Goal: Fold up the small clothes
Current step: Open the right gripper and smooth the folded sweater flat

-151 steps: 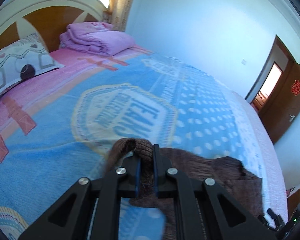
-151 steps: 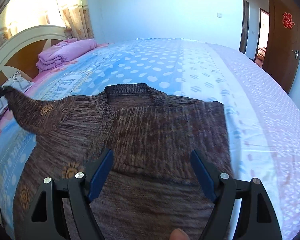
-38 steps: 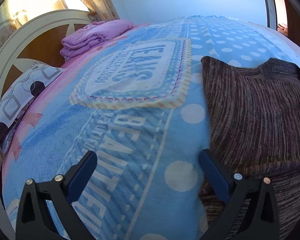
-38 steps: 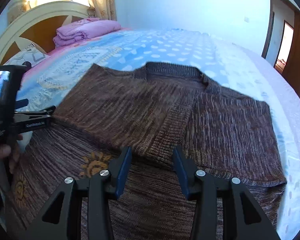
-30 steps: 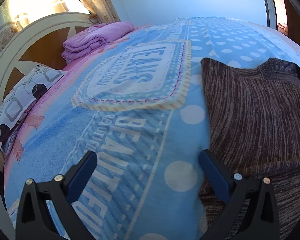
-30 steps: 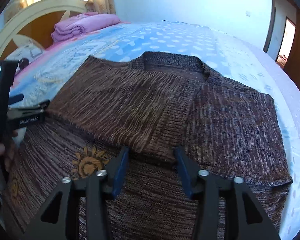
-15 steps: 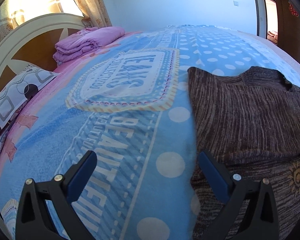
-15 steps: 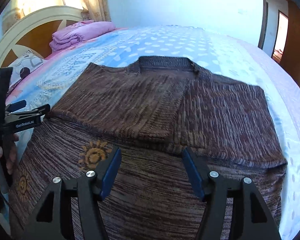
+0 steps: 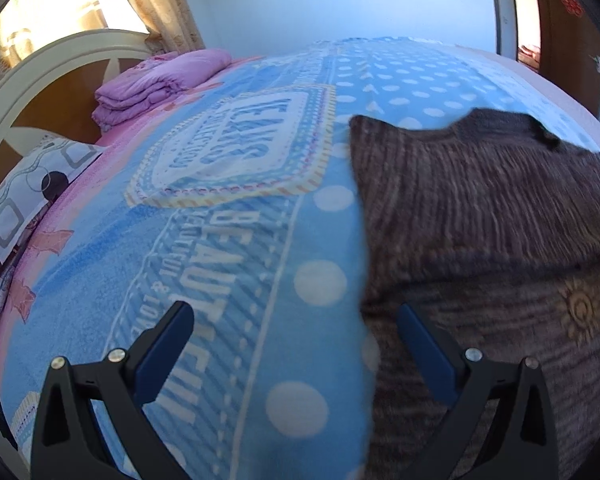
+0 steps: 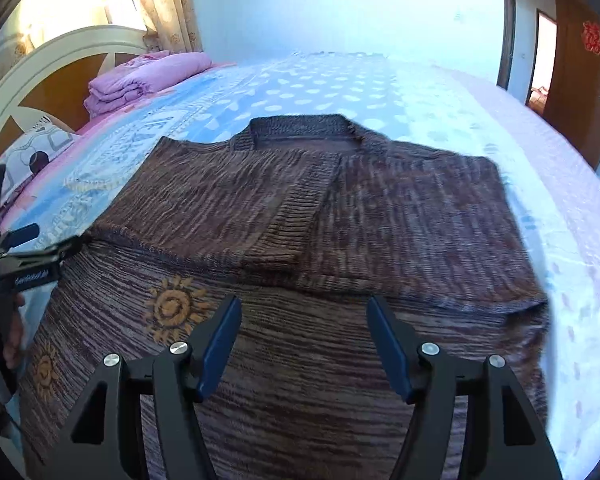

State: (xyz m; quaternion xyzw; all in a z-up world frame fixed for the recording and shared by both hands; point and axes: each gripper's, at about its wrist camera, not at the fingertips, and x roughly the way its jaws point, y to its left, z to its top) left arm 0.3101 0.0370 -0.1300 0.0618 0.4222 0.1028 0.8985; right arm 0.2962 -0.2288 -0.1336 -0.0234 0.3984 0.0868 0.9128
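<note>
The brown striped knit sweater (image 10: 292,240) lies flat on the blue dotted bedspread (image 9: 236,264), both sleeves folded inward so the body forms a neat rectangle; the left gripper (image 9: 296,344) and right gripper (image 10: 304,344) hover released, holding nothing, apparently free to take the hem.

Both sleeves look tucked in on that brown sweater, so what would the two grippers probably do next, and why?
Probably lower both to the near hem. The brown sweater lies flat on the bed with its sleeves folded across the chest, and the left gripper and right gripper hover open and empty, so folding the bottom up toward the collar seems next.
</note>
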